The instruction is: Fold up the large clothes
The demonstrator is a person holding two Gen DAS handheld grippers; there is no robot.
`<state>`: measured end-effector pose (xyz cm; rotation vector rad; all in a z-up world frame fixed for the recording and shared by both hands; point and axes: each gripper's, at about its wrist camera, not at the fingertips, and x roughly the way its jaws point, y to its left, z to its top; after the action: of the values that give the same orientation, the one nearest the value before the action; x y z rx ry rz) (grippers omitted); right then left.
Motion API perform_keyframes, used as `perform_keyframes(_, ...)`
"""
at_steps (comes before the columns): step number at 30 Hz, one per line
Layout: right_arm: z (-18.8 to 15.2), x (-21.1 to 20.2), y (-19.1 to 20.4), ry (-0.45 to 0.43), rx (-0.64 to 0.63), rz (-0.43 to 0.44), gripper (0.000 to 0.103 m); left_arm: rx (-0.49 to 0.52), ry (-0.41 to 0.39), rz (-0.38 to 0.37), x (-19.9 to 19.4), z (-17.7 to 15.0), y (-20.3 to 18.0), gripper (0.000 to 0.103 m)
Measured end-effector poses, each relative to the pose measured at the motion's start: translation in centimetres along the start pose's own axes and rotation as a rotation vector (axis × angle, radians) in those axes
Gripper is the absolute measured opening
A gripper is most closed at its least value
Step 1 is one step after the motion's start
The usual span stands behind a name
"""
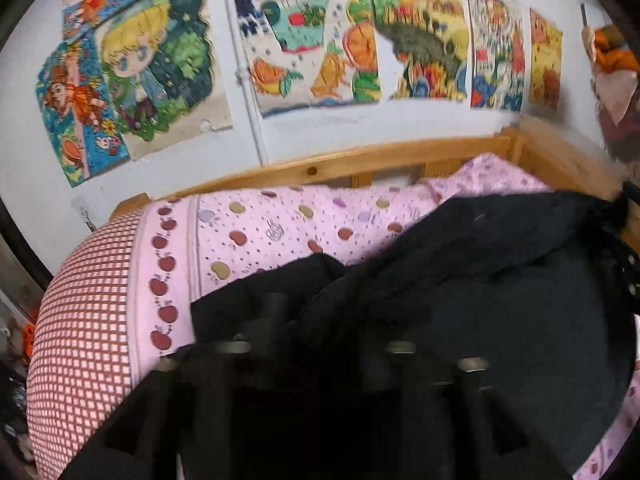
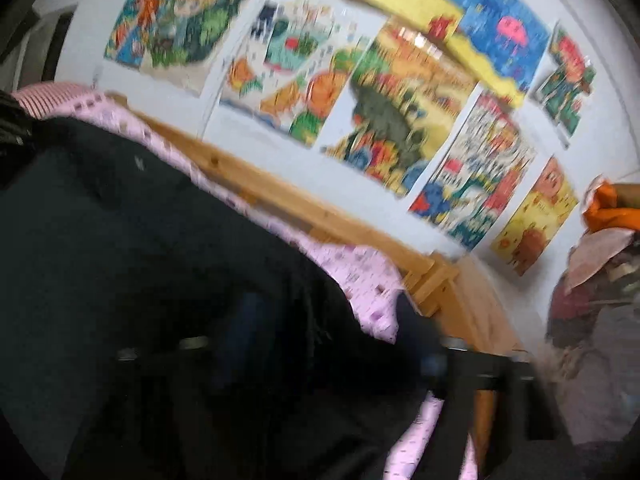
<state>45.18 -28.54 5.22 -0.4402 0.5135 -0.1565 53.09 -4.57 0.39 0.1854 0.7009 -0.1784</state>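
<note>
A large black garment (image 1: 480, 288) is lying spread over a bed, covering most of the near side of the pink bedspread (image 1: 280, 224), which is printed with small apples and dots. One black fold is bunching up toward the middle of the bed, and the rest is stretching away to the right, toward the wooden bed frame (image 1: 360, 156).

The left gripper (image 1: 320, 340) is hovering low over the near edge of the garment, its dark fingers (image 1: 276, 312) standing apart and closing on nothing. The right gripper (image 2: 332, 336) is pointing at the garment's far right end, where black cloth is meeting the pink bedspread by the frame's corner post. Its fingers (image 2: 420, 328) are also standing apart; this view is badly blurred, so I cannot tell whether cloth is lying between them.

A red-and-white checked pillow (image 1: 80, 320) is sitting at the left end of the bed. Behind the bed, the white wall (image 1: 360, 124) is carrying a row of bright children's paintings (image 1: 312, 40). An orange and pink heap of things (image 1: 616, 64) is showing at the far right.
</note>
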Motion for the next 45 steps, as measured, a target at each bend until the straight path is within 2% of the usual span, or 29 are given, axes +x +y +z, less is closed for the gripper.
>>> perform_keyframes(1, 0.2, -0.8, -0.3, 0.003, 0.002, 0.004, 0.075, -0.016, -0.025, 0.004, -0.9, 0.0, 0.2, 0.099)
perform_keyframes(2, 0.3, -1.6, -0.5, 0.005, 0.003, 0.010, 0.075, -0.039, -0.070, 0.017, -2.2, -0.2, 0.4, 0.102)
perform_keyframes(3, 0.3, -2.6, -0.7, 0.005, 0.002, 0.016, 0.075, -0.053, -0.090, 0.015, -3.2, -0.3, 0.6, 0.102)
perform_keyframes(5, 0.1, -4.1, -1.0, 0.005, 0.004, 0.030, 0.075, -0.071, -0.076, -0.012, -4.4, -0.7, 0.8, 0.102)
perform_keyframes(7, -1.0, -5.8, -1.3, 0.010, 0.049, 0.066, 0.077, -0.080, -0.098, -0.034, -6.1, -2.3, 0.6, 0.102)
perform_keyframes(11, -4.3, -7.8, -2.0, 0.024, 0.238, 0.260, 0.081, -0.065, -0.128, -0.114, -8.6, -7.1, -0.6, 0.102)
perform_keyframes(17, -8.7, -6.1, -0.1, 0.109, 0.254, 0.357, 0.081, -0.054, -0.081, -0.196, -7.7, -10.3, -2.2, 0.102)
perform_keyframes(20, -9.7, -3.8, 0.8, 0.154, 0.251, 0.407, 0.081, -0.042, -0.053, -0.188, -5.9, -10.2, -2.9, 0.102)
perform_keyframes(24, -9.9, -0.7, 1.7, 0.172, 0.268, 0.424, 0.081, -0.047, -0.037, -0.141, -3.0, -9.7, -3.4, 0.103)
perform_keyframes(28, -8.8, 2.3, 1.6, 0.142, 0.238, 0.379, 0.084, -0.032, -0.059, -0.109, -1.1, -8.0, -3.2, 0.103)
perform_keyframes(32, -7.7, 4.7, 0.9, 0.142, 0.242, 0.336, 0.086, -0.072, -0.057, -0.091, 0.8, -6.0, -1.5, 0.103)
perform_keyframes(36, -6.4, 7.1, -0.4, 0.160, 0.258, 0.297, 0.086, -0.139, -0.053, -0.084, 2.5, -4.4, 0.7, 0.103)
perform_keyframes(40, -6.1, 9.3, -2.4, 0.170, 0.290, 0.237, 0.086, -0.268, -0.031, -0.050, 4.2, -3.7, 4.1, 0.103)
perform_keyframes(43, -7.0, 11.4, -3.7, 0.210, 0.362, 0.252, 0.086, -0.366, 0.009, -0.065, 5.9, -4.5, 6.3, 0.103)
perform_keyframes(45, -7.8, 12.4, -4.0, 0.226, 0.402, 0.270, 0.087, -0.386, 0.023, -0.074, 6.7, -5.1, 6.7, 0.103)
